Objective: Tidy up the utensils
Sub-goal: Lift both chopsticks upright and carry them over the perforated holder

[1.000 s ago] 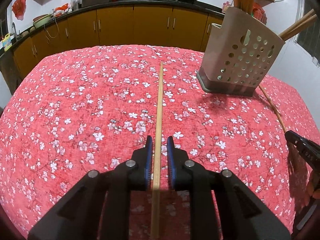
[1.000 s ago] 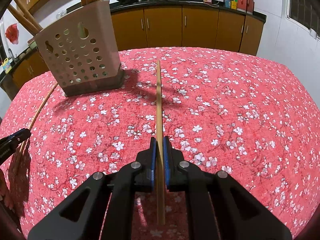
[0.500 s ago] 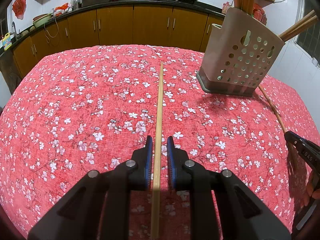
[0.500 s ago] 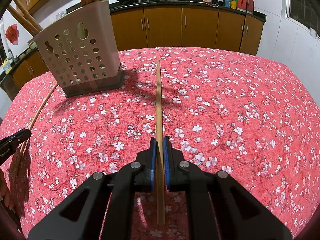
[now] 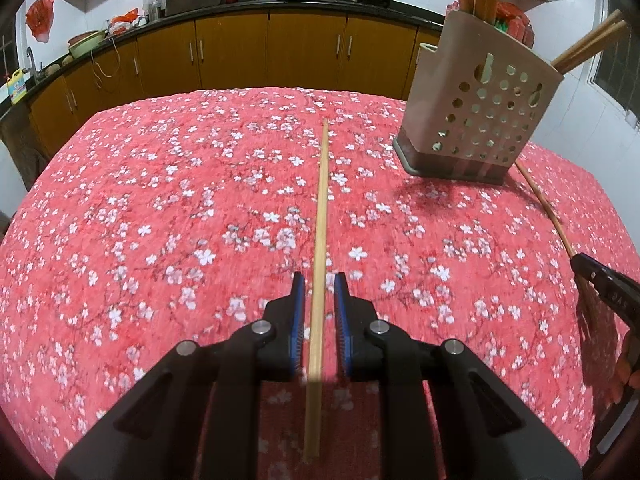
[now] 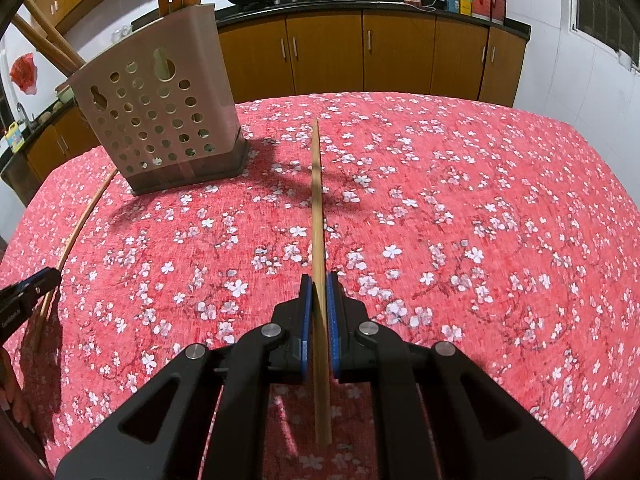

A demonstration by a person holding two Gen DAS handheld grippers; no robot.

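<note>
While nothing is shifting since a second ago, both grippers are idling over chopsticks.
Right gripper is pinching one chopstick; left gripper is straddling another chopstick, unclamped; holder is waiting.

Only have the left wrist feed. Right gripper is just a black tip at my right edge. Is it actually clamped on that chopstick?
Observer: Yes. In the right wrist view, the right gripper has both blue pads pressed against the chopstick, with no gap showing.
Operator: Gripped at the very end?
Observer: No. Part of it sticks out behind the pads, and its end is visible between the gripper's arms.
Operator: Holder in its line?
Observer: No. From that side the utensil holder stands to the left of the chopstick, apart from it.
</note>
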